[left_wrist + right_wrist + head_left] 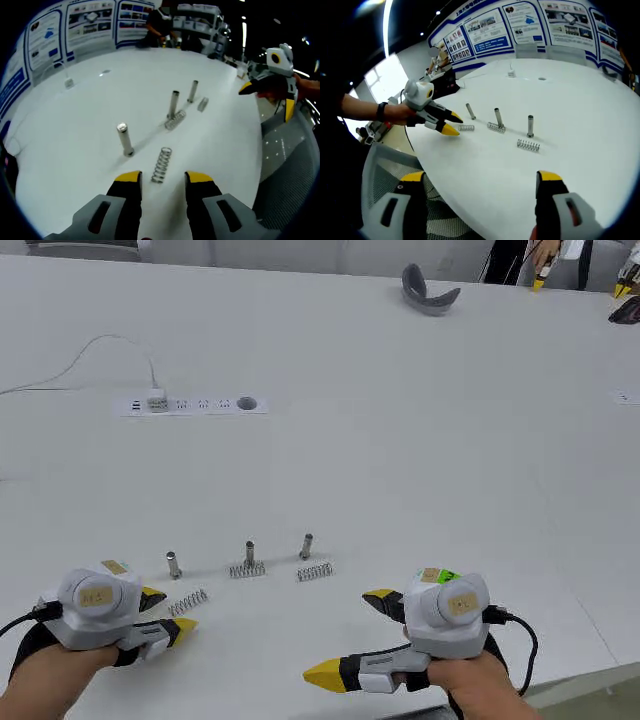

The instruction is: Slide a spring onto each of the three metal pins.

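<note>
Opening the first step, the left hand-held gripper (pixel 172 609), jaws apart, apparently straddles a small coiled steel spring (pixel 161 165) beside a short upright metal pin (pixel 125 140); closing on it should come next.

Open table (pixel 400 490) around upright pins (pixel 249 552) and flat-lying springs (pixel 314 571)

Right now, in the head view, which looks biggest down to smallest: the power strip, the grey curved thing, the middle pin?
Largest: power strip
Next: grey curved thing, which lies farther off, so its true size is unsure
Smallest: middle pin
</note>
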`<action>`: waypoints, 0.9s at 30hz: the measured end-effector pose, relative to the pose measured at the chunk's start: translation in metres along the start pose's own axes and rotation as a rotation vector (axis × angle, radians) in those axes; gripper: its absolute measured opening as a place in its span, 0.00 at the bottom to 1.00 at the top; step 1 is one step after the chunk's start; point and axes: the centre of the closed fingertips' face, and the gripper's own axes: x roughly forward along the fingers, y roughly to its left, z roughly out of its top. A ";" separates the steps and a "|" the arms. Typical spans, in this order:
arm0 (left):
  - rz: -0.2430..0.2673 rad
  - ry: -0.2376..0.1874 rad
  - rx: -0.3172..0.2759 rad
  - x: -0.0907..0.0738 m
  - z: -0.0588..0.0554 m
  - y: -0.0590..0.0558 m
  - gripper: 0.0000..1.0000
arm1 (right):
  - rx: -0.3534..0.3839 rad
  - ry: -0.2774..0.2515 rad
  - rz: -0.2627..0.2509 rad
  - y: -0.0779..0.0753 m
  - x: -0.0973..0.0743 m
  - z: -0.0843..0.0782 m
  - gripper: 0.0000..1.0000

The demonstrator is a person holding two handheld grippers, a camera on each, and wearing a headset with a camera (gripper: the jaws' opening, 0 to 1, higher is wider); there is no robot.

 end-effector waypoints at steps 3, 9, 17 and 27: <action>0.013 0.003 -0.003 0.003 -0.002 0.004 0.30 | 0.001 0.006 0.000 0.000 -0.001 -0.003 0.91; 0.022 -0.002 -0.002 0.005 -0.001 0.005 0.25 | 0.003 0.011 -0.002 -0.002 -0.002 -0.005 0.91; 0.048 -0.004 0.039 0.011 -0.001 0.005 0.15 | 0.000 0.014 0.003 0.000 0.000 -0.004 0.91; 0.054 0.002 0.051 0.010 -0.001 0.002 0.11 | -0.003 0.016 0.006 0.002 0.000 -0.004 0.91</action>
